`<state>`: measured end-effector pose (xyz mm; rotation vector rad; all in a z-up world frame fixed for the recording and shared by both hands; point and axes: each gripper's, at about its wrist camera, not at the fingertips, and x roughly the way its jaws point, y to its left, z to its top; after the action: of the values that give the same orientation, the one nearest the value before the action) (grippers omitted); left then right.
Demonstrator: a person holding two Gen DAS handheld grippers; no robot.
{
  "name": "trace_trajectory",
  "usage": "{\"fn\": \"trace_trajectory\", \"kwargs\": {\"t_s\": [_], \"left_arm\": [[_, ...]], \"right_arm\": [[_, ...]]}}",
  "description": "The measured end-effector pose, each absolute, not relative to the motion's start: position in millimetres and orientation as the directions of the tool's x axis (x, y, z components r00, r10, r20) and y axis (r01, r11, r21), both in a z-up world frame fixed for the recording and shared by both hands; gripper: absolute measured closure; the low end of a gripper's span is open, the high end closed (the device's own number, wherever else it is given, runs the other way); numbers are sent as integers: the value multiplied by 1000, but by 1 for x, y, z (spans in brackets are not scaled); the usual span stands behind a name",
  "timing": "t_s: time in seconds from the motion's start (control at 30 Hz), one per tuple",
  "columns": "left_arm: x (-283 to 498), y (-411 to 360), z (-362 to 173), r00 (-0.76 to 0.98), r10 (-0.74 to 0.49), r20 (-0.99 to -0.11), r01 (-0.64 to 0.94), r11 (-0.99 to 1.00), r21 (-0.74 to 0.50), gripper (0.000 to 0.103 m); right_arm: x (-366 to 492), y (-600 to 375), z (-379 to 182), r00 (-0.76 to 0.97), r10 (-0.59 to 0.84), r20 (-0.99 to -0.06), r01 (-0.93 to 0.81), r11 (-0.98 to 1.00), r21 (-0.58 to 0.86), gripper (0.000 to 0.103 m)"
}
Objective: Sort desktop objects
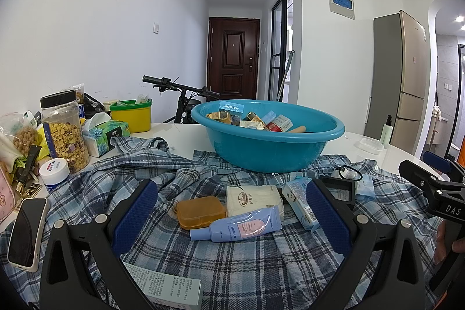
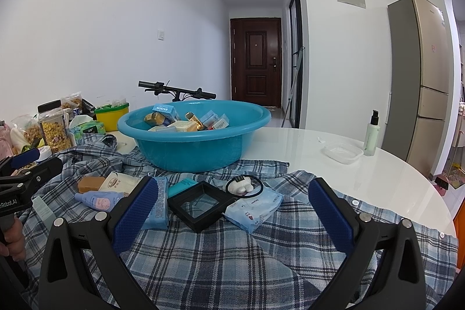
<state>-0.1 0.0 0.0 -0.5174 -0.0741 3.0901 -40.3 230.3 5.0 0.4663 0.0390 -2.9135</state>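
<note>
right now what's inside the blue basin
The blue basin holds a loose pile of small boxes: a blue one on top, gold, white and red ones. Whatever lies under the pile, and the basin's floor, is hidden.

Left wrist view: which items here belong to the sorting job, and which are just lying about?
Part of the job:
- blue basin, already holding small boxes
- orange case
- blue tube
- tissue pack
- black square frame
- wipes pack

Probably just lying about:
- plaid shirt under the items
- cereal jar
- phone
- pump bottle
</note>
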Motion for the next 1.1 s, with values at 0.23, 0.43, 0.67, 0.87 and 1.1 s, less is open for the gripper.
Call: {"fn": "trace_trajectory", "kwargs": {"t_s": [0.23,0.43,0.67,0.87,1.1], "left_arm": [[0,0,0,-945,16,-326,-1,-999,-48,0],[0,0,0,-946,19,-324,-4,-999,-50,0],[1,1,0,-946,20,-324,-4,-999,-49,0],[-2,5,-4,-945,18,-326,-1,-999,-50,0],[-2,4,-4,-945,19,-326,-3,-999,-50,0]], "right_arm": [[-40,230,5,-932,-183,-312,191,-982,4,0],[-39,230,6,-932,-183,-313,191,-982,4,0],[-39,230,6,-932,-183,-313,191,-982,5,0],[-39,230,6,-932,-183,-313,191,-982,5,0],[-39,231,6,-932,-183,-313,191,-981,5,0]]}}
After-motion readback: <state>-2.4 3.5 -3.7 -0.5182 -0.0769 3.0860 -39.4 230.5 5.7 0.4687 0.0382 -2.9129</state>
